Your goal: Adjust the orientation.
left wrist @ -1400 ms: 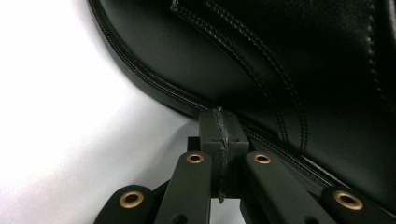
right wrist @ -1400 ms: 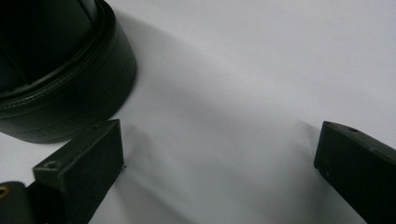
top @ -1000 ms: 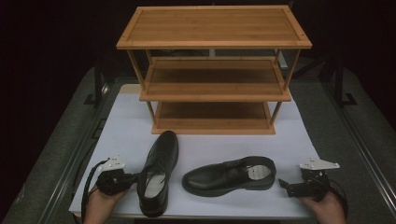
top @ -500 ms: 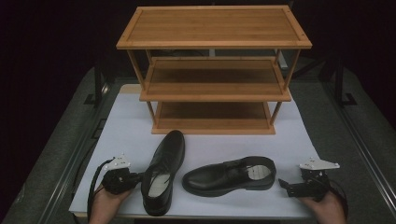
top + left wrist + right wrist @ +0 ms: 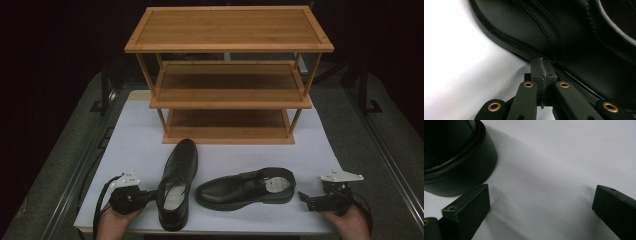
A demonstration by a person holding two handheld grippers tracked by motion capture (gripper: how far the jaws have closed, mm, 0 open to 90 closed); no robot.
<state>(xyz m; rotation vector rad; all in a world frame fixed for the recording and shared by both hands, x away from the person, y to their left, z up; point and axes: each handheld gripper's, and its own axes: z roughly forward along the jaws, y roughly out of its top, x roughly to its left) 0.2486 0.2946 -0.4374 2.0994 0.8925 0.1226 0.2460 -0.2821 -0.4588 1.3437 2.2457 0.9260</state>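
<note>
Pressing closed jaws against the left shoe

Resting on the near left of the white worktop, the left gripper has its jaws fully closed, tips touching the left shoe's side, holding nothing. Right gripper, jaws wide apart and empty, sits just beside the right shoe's heel.

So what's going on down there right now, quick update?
Left gripper shut, tips against the left shoe. Right gripper open beside the right shoe, holding nothing. Rack behind, path clear.

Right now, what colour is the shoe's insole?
Pale grey insole, inside the black shoe; clearest in the high view.
</note>
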